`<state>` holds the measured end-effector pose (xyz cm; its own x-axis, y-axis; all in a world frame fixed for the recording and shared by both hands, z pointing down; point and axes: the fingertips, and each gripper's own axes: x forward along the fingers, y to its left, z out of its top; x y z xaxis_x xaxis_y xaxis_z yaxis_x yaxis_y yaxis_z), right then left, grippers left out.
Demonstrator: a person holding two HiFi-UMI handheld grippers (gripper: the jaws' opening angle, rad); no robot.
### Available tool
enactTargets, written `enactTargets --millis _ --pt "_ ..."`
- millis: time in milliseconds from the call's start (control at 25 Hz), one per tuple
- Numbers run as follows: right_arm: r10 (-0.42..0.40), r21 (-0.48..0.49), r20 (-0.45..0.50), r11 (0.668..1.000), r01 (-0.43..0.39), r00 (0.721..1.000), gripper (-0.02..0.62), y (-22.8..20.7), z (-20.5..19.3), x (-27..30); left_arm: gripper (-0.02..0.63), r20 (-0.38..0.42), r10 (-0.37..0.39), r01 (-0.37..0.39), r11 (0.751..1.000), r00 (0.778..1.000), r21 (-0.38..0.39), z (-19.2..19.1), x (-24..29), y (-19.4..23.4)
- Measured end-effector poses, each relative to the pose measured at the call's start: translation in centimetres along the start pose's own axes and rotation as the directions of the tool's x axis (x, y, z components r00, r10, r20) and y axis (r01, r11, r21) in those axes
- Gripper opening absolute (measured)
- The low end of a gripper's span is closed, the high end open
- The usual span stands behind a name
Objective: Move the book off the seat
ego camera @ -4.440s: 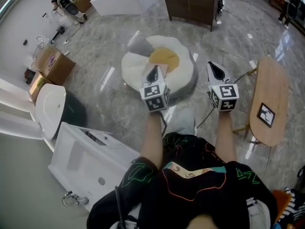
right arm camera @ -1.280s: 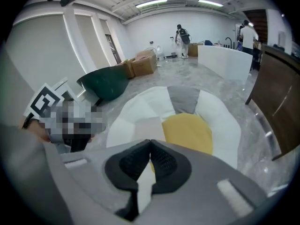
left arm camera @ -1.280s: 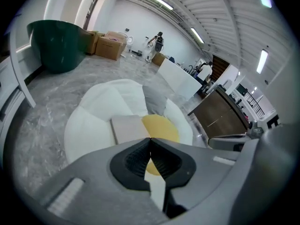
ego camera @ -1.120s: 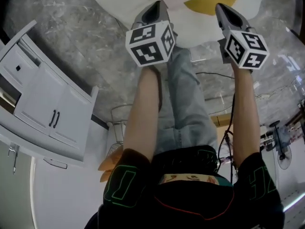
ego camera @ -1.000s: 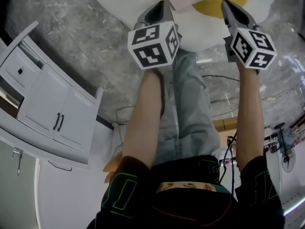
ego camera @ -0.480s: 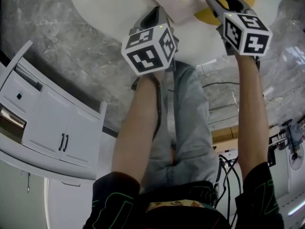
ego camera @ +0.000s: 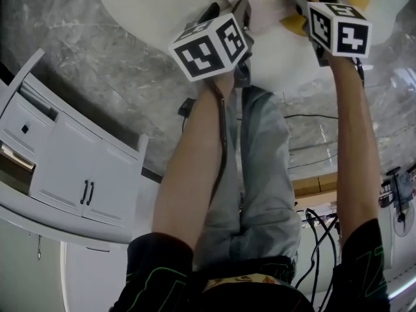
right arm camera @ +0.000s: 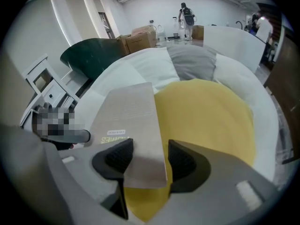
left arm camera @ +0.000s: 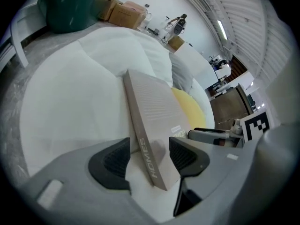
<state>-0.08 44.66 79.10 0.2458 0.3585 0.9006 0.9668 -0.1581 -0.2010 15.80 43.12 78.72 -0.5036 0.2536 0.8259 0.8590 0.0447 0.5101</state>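
Beige book [left arm camera: 154, 118] on seat [left arm camera: 70, 93] between left claw [left arm camera: 149, 156] and right claw [right arm camera: 146, 159], both just-opened

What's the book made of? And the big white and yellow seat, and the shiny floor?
Book: probably paper with a stiff, matte beige cover; it has flat faces, sharp edges and printed letters.
Seat: looks like soft stuffed fabric; it bulges and creases, with no shine.
Floor: polished stone or stone-look tile; it has grey veins and glossy reflections.
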Motion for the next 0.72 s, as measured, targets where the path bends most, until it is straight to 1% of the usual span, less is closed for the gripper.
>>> enactTargets --millis 80,160,280,320,360,440,520,560,640,720 --pt "0.022 0.014 0.004 1.0 -0.022 1.0 0.239 0.3 0.0 0.5 0.275 -0.033 0.002 -0.002 1.0 0.999 -0.022 -0.3 0.9 0.3" --pt "0.047 0.053 0.026 0.997 -0.048 0.999 0.239 0.4 -0.1 0.6 0.273 -0.047 -0.01 0.008 0.999 0.999 -0.031 -0.4 1.5 0.3" --pt "0.066 0.09 0.052 0.993 -0.071 0.996 0.224 0.5 -0.6 0.3 0.256 -0.046 -0.058 0.055 0.997 0.997 -0.058 -0.8 1.9 -0.2" --pt "0.065 0.091 0.049 0.993 -0.069 0.997 0.228 0.7 -0.9 0.1 0.237 -0.053 -0.073 0.07 0.996 0.996 -0.052 -1.0 1.8 -0.4" --pt "0.058 0.091 0.037 0.994 -0.062 0.998 0.241 1.0 -1.2 -0.1 0.198 -0.067 -0.081 0.079 0.996 0.994 -0.029 -1.2 1.7 -0.6" --pt "0.035 0.104 0.006 0.994 -0.035 0.999 0.241 1.5 -1.7 -0.7 0.192 -0.104 -0.067 0.073 0.996 0.992 0.047 -1.1 1.3 -0.9" --pt "0.033 0.161 -0.019 0.987 -0.029 0.999 0.219 1.8 -2.4 -1.5 0.183 -0.134 -0.048 0.064 0.99 0.99 0.122 -0.6 0.8 -1.2" --pt "0.041 0.2 -0.025 0.979 -0.035 0.999 0.21 2.0 -3.0 -2.0 0.179 -0.144 -0.041 0.065 0.984 0.989 0.168 -0.4 0.4 -1.5" --pt "0.051 0.273 -0.013 0.961 -0.046 0.999 0.195 2.9 -4.0 -3.3 0.179 -0.155 -0.034 0.078 0.955 0.987 0.285 0.3 -0.9 -2.1" --pt "0.028 0.333 0.03 0.942 -0.036 0.999 0.189 3.9 -4.4 -5.0 0.178 -0.158 -0.037 0.097 0.915 0.987 0.391 1.2 -2.3 -3.0"
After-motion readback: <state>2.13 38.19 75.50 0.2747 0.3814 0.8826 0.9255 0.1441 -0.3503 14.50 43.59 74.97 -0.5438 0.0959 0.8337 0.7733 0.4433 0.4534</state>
